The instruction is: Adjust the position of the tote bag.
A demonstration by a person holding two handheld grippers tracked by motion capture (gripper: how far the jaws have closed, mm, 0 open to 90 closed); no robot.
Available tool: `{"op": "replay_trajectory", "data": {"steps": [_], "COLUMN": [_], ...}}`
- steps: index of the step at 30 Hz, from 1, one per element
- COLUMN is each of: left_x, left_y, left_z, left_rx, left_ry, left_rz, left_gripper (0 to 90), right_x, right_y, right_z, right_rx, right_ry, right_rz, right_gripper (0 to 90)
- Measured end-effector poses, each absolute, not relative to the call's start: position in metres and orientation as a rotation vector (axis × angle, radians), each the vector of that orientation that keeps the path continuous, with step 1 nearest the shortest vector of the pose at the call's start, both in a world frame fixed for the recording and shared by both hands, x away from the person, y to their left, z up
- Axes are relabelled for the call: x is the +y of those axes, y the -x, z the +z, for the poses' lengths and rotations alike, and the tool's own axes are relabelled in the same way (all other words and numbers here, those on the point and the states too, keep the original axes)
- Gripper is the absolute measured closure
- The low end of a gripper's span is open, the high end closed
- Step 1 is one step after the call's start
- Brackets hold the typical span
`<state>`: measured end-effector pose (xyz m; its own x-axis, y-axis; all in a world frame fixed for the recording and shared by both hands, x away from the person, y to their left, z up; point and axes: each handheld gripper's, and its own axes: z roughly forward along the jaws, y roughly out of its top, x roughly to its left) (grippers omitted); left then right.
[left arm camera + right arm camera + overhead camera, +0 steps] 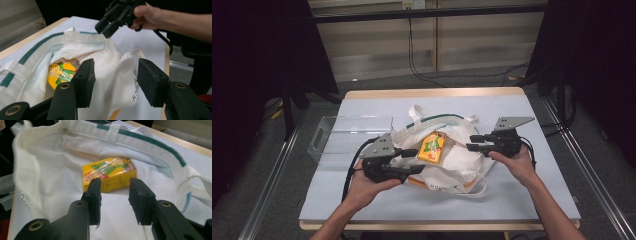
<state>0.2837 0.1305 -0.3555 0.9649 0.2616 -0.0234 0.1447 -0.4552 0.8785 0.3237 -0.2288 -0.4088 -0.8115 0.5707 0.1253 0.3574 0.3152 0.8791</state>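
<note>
The yellow juice box (pixel 432 147) lies inside the open white tote bag (pixel 452 162). Your left gripper (pixel 412 161) sits at the bag's left edge, jaws partly apart on nothing. Your right gripper (pixel 472 142), jaws narrowly apart and empty, points into the bag toward the box.

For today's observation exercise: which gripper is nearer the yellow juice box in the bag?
Left. The left gripper sits just beside the juice box; the right gripper hangs farther off.
</note>
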Motion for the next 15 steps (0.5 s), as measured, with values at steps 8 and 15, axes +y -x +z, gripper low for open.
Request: {"op": "replay_trajectory", "data": {"steps": [8,15], "left_x": [0.092,0.075], "left_y": [-0.289,-0.295], "left_z": [-0.358,-0.375], "left_rx": [0.215,0.182], "left_ry": [-2.228,-2.392], "left_rz": [0.085,0.080], "left_gripper": [44.1,43.6], "right_x": [-0.231,-0.237], "right_y": [-0.341,-0.361], "right_z": [-0.405,-0.414], "right_rx": [2.376,2.392], "right_ry": [-0.875,-0.941], "right_rz": [1.470,1.419], "right_gripper": [63.1,61.9]}}
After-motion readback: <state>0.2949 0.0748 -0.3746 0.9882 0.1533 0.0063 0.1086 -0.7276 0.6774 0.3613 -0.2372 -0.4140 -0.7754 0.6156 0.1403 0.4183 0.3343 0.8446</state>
